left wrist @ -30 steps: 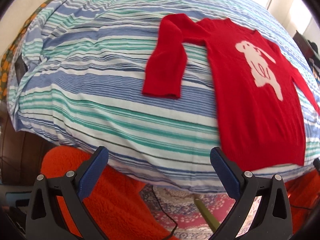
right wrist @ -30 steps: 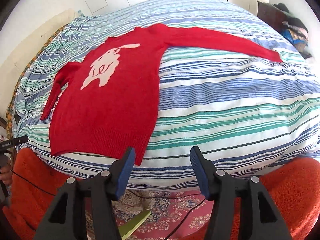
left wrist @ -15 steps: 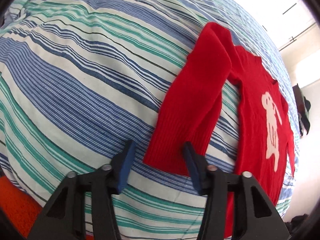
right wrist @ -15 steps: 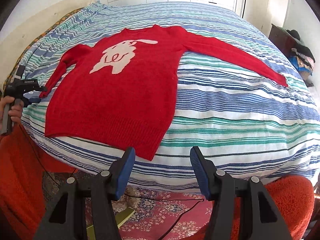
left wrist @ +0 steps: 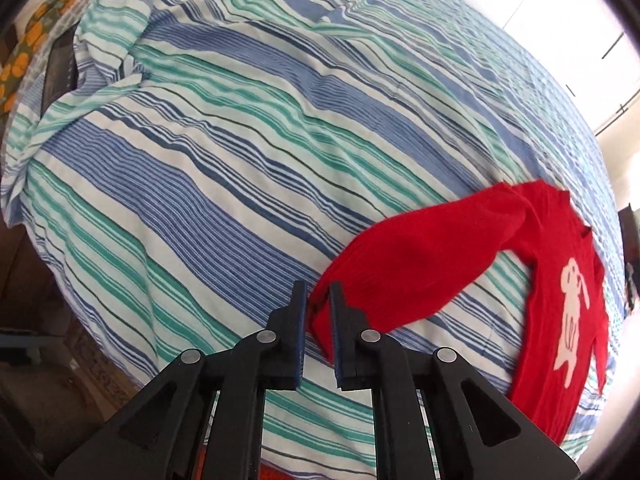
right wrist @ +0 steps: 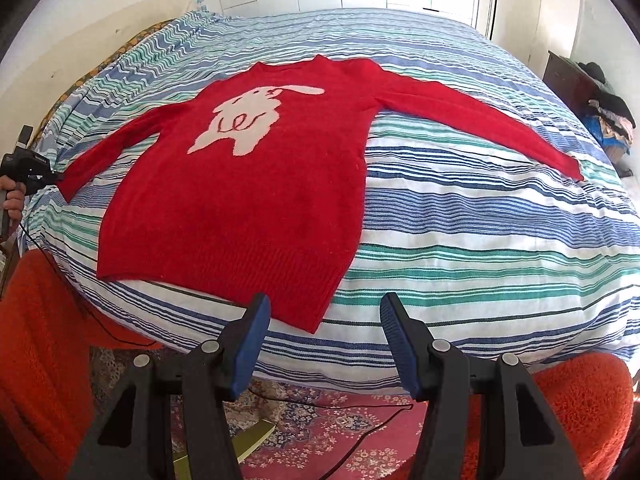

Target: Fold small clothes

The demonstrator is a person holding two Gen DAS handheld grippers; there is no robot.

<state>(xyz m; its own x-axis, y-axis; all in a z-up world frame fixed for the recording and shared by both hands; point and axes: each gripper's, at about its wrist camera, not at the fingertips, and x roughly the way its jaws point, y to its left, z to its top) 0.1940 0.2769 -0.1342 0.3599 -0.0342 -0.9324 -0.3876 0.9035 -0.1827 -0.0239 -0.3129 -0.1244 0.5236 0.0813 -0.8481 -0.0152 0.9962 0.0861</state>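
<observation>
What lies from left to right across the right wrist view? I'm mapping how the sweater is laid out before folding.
Left gripper closing on the sleeve cuff → red knitted sweater's left sleeve → white rabbit motif → outstretched right sleeve → dark wooden cabinet piled with clothes.

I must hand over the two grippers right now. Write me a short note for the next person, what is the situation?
Left gripper: jaws closing on the cuff of the sweater's sleeve; cuff is between them.
Right gripper: open, empty, near the sweater's hem.
Sweater: flat on the striped bed, picture side up, other sleeve stretched out.
Done: no fold visible.
Left: fold both sleeves in, then the body.
</observation>
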